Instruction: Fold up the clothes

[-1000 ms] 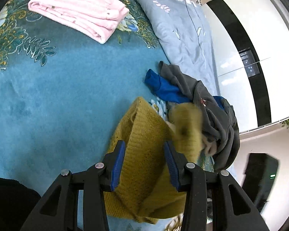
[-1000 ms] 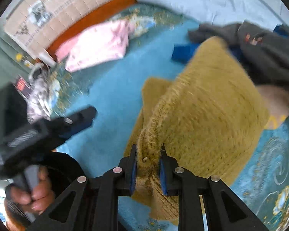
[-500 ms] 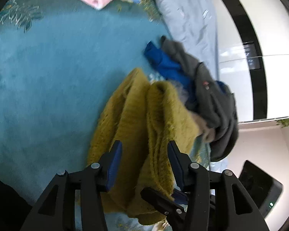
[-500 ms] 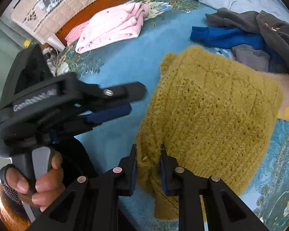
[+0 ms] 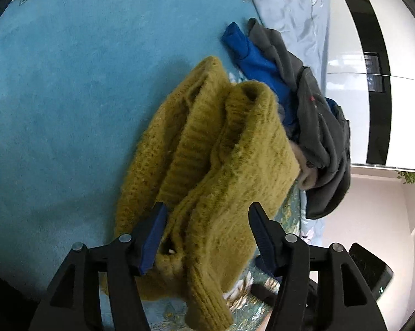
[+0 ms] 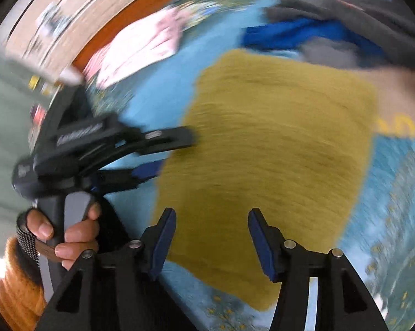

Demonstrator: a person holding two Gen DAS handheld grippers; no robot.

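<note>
A mustard-yellow knit sweater [image 5: 215, 149] lies folded over itself on the teal bedspread [image 5: 69, 96]. My left gripper [image 5: 207, 220] is open, its blue-padded fingers on either side of the sweater's near folds. In the blurred right wrist view the sweater [image 6: 271, 151] lies flat below my right gripper [image 6: 211, 229], which is open and holds nothing. The left gripper [image 6: 163, 151] shows there at the sweater's left edge, held by a hand.
A heap of dark grey [image 5: 317, 127] and blue clothes [image 5: 251, 55] lies just beyond the sweater. A pale blue duvet [image 5: 290, 5] is at the back. A folded pink garment [image 6: 141, 47] lies near the headboard [image 6: 102, 19]. A white wardrobe stands right.
My right gripper has opened and let go of the sweater's edge, and the sweater has dropped onto the bed. My left gripper has moved closer over the sweater and stays open.
</note>
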